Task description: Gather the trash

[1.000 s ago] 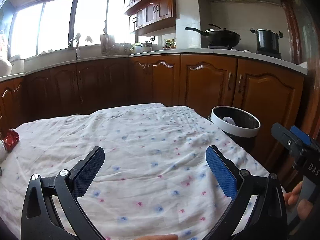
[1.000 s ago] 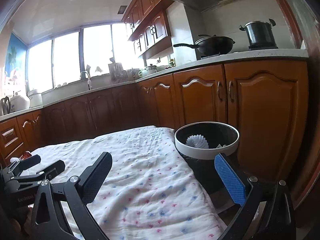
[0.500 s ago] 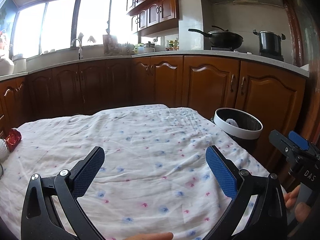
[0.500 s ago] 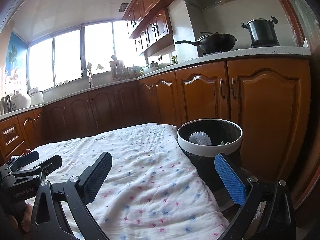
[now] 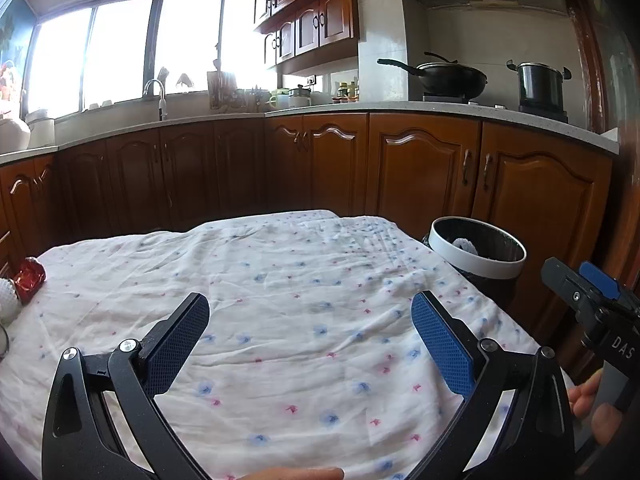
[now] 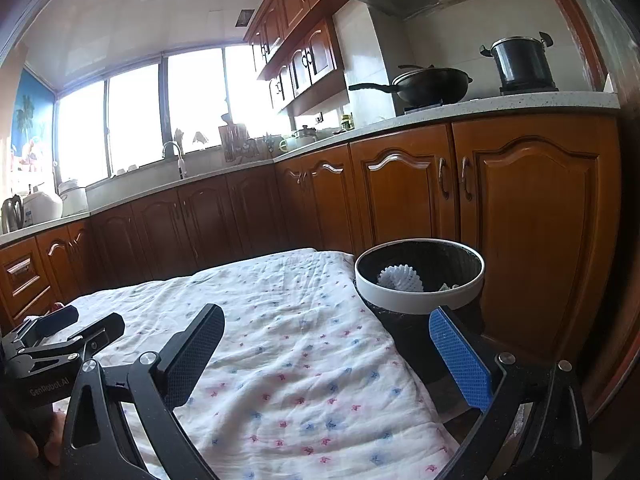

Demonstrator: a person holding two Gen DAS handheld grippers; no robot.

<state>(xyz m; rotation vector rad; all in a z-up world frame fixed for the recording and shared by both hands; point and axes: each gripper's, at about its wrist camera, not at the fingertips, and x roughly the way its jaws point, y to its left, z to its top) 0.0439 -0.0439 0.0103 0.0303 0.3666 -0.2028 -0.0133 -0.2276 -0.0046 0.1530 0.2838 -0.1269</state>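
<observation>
Blue textured pads line the inner faces of both grippers, and both sets of fingers stand wide apart with nothing between them. Seen from its own camera, the left gripper (image 5: 310,344) hangs above a table covered by a white cloth (image 5: 304,280) printed with small blue and pink marks; the right gripper (image 6: 326,354) hangs over the cloth's right edge, its blue-padded finger in front of a black trash bin (image 6: 420,302) with a white rim, which stands on the floor just beside the table. Inside the bin lies a white ribbed foam sleeve (image 6: 400,279), with a pale scrap beside it. At the far left edge of the table, in the left view, a crumpled red wrapper (image 5: 30,280) lies touching a white foam net (image 5: 8,299), both well apart from the bin. A person's fingers (image 5: 588,396) show at the right gripper's handle. Behind the table run brown wooden cabinets (image 6: 400,196) under a pale countertop carrying a black wok (image 6: 430,86) and a dark pot (image 6: 522,64), with a sink faucet (image 5: 158,94) below bright windows.
</observation>
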